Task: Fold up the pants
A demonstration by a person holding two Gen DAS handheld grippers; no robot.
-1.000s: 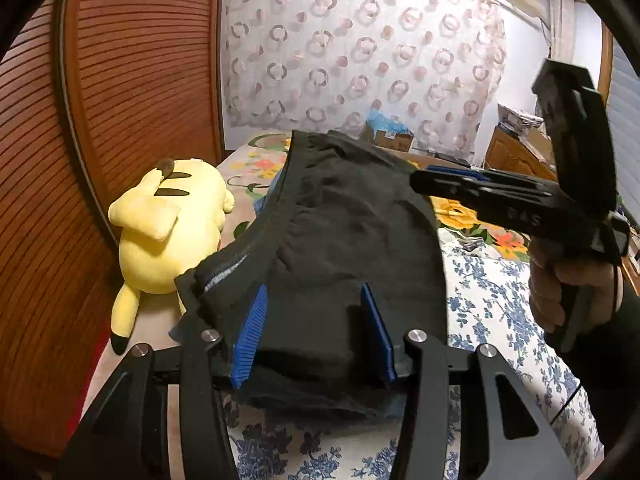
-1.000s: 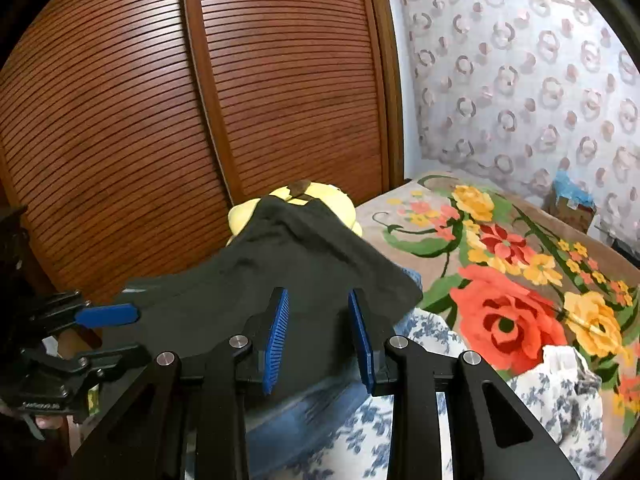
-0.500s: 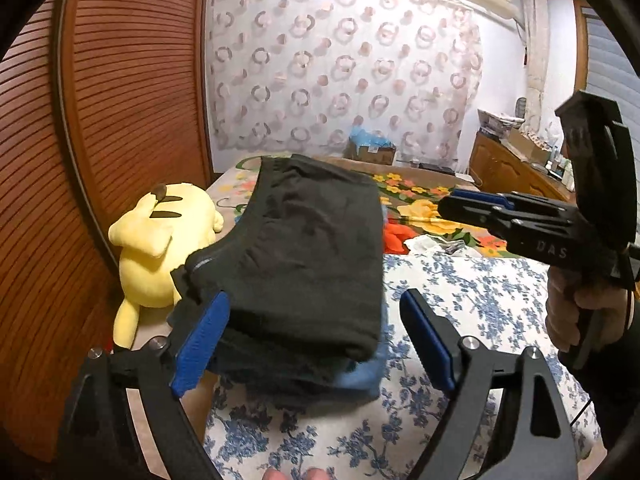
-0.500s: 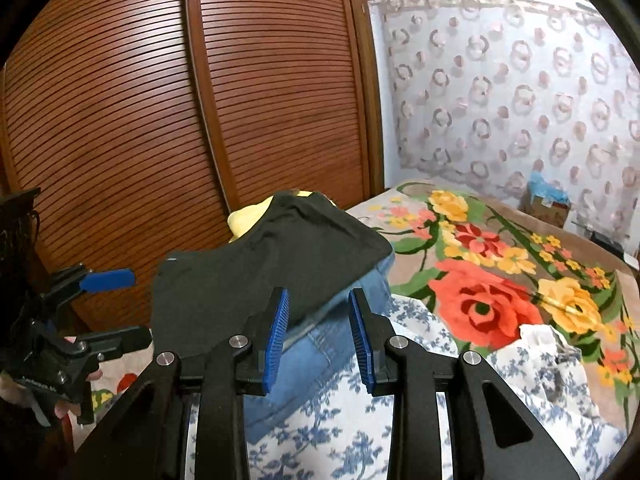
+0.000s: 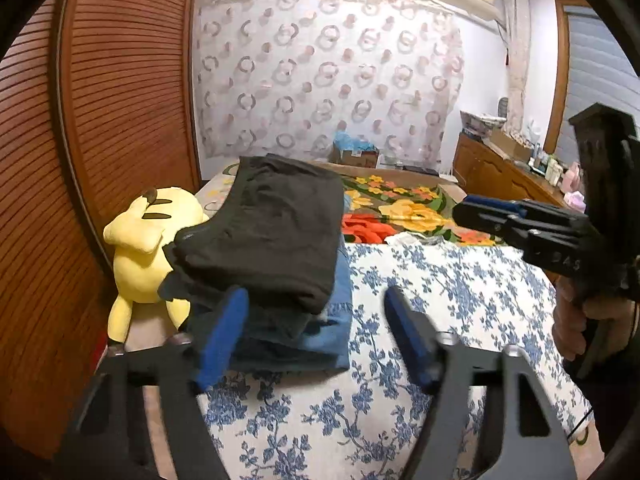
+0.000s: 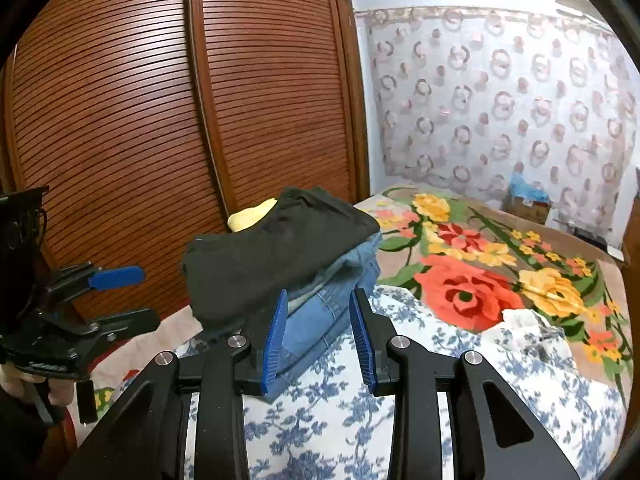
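A bedroom is being shown, with a bed covered by a blue-and-white floral sheet (image 5: pixel 460 300) and, farther back, a blanket with large roses (image 6: pixel 472 292). The folded black pants (image 5: pixel 272 232) are lying on top of a folded pair of blue jeans (image 6: pixel 320 316), the stack sitting on the sheet near the bed's edge by the slatted wooden wardrobe doors (image 6: pixel 140 120). Just beside the stack, toward the doors, a yellow plush toy (image 5: pixel 148 248) is lying, partly hidden by the pants.

The left gripper (image 5: pixel 316 332) is being held in front of the stack; its jaws are closing, and nothing is being pressed by its blue pads (image 5: pixel 220 336). The right gripper (image 6: pixel 318 340) is being kept at a narrow gap, with no cloth between its fingers; the corner of the jeans is only being seen behind them. A ring-patterned curtain (image 5: pixel 328 92) is hanging at the far wall.
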